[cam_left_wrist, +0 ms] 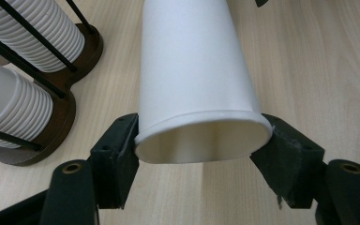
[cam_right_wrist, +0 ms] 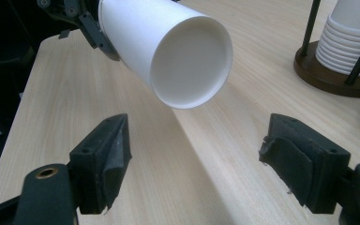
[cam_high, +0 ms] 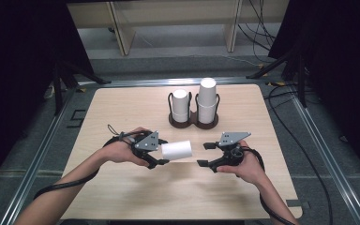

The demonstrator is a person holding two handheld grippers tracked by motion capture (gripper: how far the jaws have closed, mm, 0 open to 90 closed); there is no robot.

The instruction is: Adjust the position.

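White paper cup (cam_high: 176, 150), smooth, tapered, rolled rim, lying level above bench centre, clamped at rim by left hand-held gripper (cam_high: 161, 152). Right hand-held gripper (cam_high: 207, 154): jaws apart, nothing between, cup base just ahead. Pads black, rough-edged. Ribbed cup stacks (cam_high: 206, 101) in dark round-based wire holder (cam_high: 193, 122). Bench (cam_high: 122, 108) pale wood-grain laminate, rounded corners; grey floor, cables, black drapes around.

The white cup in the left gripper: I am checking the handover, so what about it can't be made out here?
- High view: the paper cup rim end is hidden by the left gripper.
- Left gripper view: its closed base is cut off by the top edge.
- Right gripper view: the right gripper stands open; the cup's inside is unseen, only the base faces the camera.
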